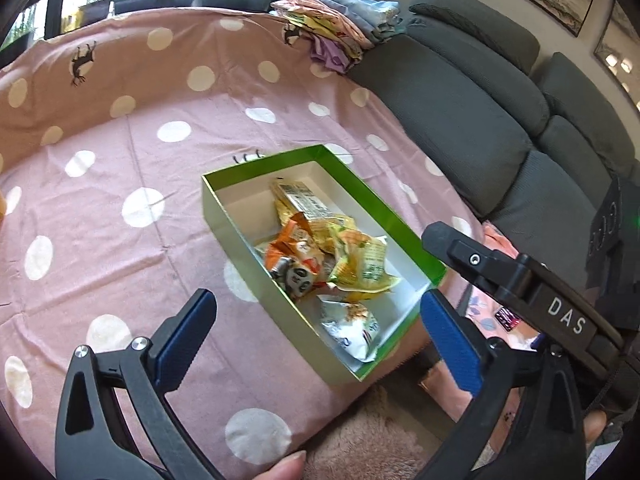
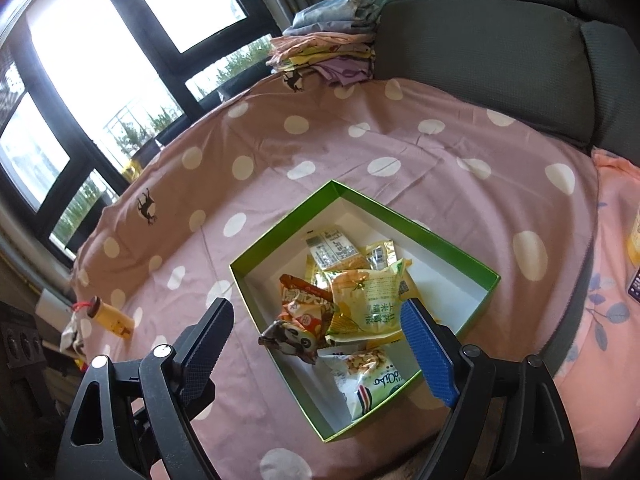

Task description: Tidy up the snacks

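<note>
A green box with a white inside (image 1: 380, 210) (image 2: 420, 236) lies on the pink dotted cloth. It holds several snack packets: a yellow-green one (image 2: 368, 300) (image 1: 360, 264), an orange one (image 2: 304, 304), a panda-print one (image 2: 288, 336) (image 1: 296, 276), a white-and-blue nut packet (image 2: 364, 376) (image 1: 352, 328) and labelled golden ones (image 2: 332, 248). My left gripper (image 1: 320, 324) hovers open above the box's near end, nothing between its blue pads. My right gripper (image 2: 316, 320) is open too, above the near corner, holding nothing. One black finger (image 1: 452, 244) of it shows in the left wrist view.
Folded clothes (image 1: 340, 28) (image 2: 332, 52) are stacked at the far edge beside a grey sofa (image 1: 460, 120). A yellow bottle (image 2: 112, 316) lies at the cloth's left edge. A peach leaf-print cloth (image 2: 608, 280) lies to the right. A thumb (image 1: 288, 468) shows at the bottom.
</note>
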`<state>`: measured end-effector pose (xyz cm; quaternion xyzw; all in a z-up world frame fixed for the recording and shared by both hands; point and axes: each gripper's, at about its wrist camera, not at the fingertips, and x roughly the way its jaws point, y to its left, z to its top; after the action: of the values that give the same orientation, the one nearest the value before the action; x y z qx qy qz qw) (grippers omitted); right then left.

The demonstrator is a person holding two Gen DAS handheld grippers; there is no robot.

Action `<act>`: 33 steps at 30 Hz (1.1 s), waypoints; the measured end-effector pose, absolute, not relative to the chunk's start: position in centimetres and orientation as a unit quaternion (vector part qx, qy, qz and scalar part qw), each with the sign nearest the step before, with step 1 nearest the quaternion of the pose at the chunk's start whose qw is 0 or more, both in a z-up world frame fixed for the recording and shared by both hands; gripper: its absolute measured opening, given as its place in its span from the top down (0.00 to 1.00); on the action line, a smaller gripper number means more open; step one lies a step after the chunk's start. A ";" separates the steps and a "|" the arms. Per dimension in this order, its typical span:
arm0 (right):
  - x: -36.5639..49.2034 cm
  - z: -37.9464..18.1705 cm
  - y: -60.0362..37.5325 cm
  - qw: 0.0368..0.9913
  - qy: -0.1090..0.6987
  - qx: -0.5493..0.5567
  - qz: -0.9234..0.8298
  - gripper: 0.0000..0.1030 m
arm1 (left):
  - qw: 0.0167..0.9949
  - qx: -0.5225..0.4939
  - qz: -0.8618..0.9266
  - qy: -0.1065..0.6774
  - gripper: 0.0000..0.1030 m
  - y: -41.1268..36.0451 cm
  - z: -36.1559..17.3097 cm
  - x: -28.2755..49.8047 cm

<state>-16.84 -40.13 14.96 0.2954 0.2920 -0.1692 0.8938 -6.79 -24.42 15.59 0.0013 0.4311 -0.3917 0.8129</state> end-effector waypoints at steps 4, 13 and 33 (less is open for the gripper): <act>-17.7 15.3 -40.6 0.892 0.282 0.307 -0.173 0.17 | 0.789 -0.026 -0.424 0.443 0.01 -24.4 16.1 -6.4; -18.2 15.5 -40.9 0.890 0.280 0.308 -0.186 0.17 | 0.776 -0.038 -0.423 0.467 0.01 -25.3 16.4 -5.6; -19.2 15.5 -41.9 0.885 0.277 0.324 -0.189 0.17 | 0.772 -0.012 -0.407 0.489 0.01 -26.7 17.0 -4.6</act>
<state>-19.24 -41.87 15.45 0.3237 0.2772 -0.1892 0.8846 -4.65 -26.72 17.05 -0.0124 0.4887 -0.4072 0.7715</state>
